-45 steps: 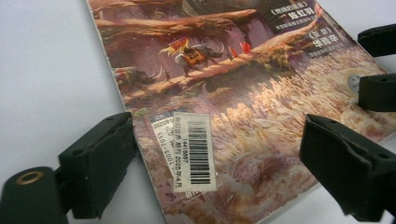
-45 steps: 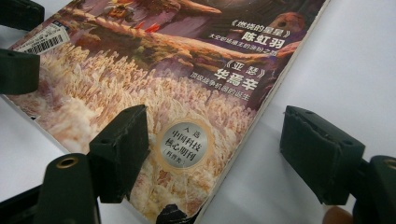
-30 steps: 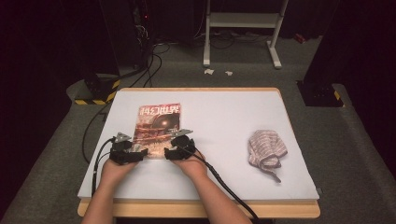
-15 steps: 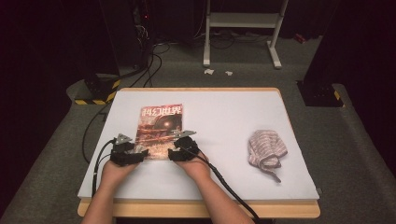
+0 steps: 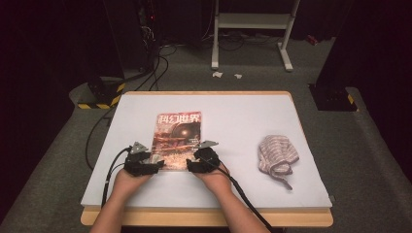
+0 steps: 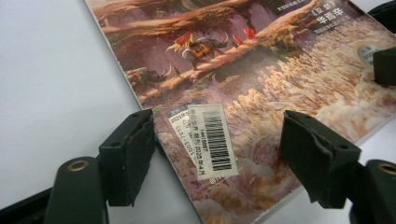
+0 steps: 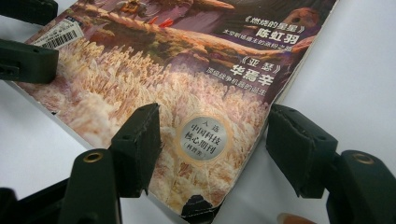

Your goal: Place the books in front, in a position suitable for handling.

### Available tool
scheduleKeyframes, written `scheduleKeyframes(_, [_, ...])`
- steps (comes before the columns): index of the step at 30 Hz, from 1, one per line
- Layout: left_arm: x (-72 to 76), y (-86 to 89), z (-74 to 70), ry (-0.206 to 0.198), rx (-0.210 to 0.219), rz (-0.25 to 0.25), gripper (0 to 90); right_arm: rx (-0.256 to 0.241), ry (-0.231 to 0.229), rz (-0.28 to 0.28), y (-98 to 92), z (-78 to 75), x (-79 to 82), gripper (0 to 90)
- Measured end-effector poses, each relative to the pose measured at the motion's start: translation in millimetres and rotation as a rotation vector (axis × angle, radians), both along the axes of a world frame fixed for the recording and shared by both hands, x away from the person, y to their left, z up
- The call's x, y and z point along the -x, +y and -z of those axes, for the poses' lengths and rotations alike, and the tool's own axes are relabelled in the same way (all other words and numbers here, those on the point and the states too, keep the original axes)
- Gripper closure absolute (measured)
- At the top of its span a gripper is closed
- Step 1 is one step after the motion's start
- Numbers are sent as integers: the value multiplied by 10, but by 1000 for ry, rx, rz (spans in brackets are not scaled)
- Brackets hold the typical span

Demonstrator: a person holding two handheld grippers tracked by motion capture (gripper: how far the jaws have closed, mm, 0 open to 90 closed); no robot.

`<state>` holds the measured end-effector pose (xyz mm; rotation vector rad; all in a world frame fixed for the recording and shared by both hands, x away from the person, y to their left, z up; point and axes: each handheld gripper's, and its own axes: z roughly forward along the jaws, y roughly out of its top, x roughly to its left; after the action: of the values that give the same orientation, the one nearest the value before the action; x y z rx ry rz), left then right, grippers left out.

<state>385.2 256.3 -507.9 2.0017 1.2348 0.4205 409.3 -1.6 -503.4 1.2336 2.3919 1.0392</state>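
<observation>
On the white table (image 5: 233, 111), both grippers' spread fingers straddle the magazine (image 5: 177, 136).

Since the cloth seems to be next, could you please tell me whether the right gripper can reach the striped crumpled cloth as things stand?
Probably yes. The right gripper sits open at the colourful paper magazine, and bare white table lies between it and the striped crumpled cloth.

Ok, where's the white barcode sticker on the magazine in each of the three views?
High view: barcode sticker, a pale patch at the magazine's near-left corner, by the left gripper.
Left gripper view: centre, between the open jaws.
Right gripper view: top left.
Shared landmark: that near-left cover corner.
</observation>
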Motion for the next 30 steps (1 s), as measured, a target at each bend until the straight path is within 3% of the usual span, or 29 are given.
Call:
scheduleKeyframes(13, [170,-348,-13,4,-10,110,277,4,-12,31,-427,-6,265,362])
scheduleKeyframes(24, [293,-567,-10,2,-3,165,277,-4,-24,29,-709,1,434,363])
scheduleKeyframes(30, [360,-737,-16,3,-6,197,278,9,-56,24,-890,7,539,363])
